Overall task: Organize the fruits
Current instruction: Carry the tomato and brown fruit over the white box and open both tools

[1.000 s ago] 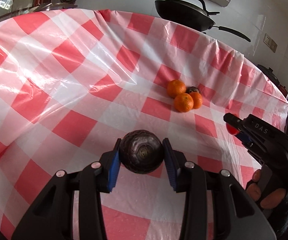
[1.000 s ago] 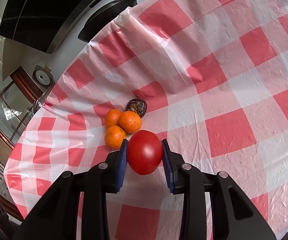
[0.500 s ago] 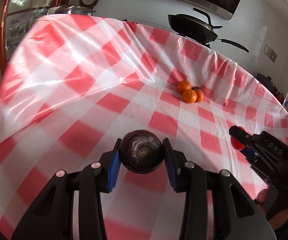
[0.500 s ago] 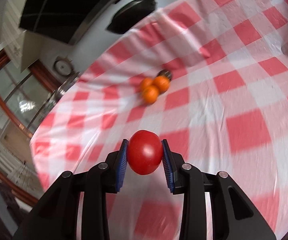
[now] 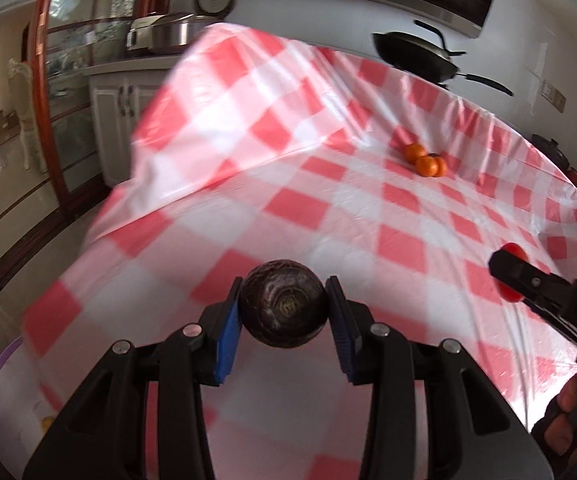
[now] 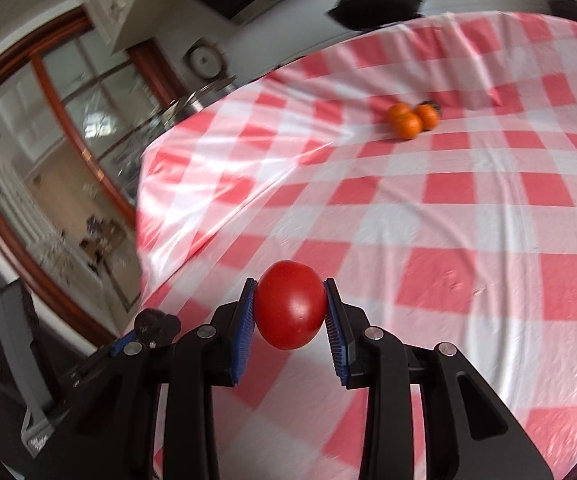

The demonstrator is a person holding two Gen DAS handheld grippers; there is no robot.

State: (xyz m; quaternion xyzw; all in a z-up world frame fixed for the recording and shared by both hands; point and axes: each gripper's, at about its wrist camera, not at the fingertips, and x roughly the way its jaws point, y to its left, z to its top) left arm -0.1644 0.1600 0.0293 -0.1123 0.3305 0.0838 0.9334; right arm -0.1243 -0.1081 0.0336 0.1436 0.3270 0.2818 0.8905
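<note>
**Two fruits in hand, the rest far across the cloth**

Kitchen cabinets and a black pan (image 5: 412, 54) sit behind a table under a red-and-white checked plastic cloth (image 5: 360, 224). Above it, the left gripper (image 5: 283, 314) is clamped on a dark round fruit (image 5: 283, 308), pads at its widest sides. The right gripper (image 6: 289, 312) squeezes a red tomato (image 6: 289, 305) the same way. The tomato looks smooth, soft-skinned and easily bruised, so a light grip across the middle suits it; the dark fruit seems firmer. Three oranges (image 6: 410, 120) cluster well apart.
</note>
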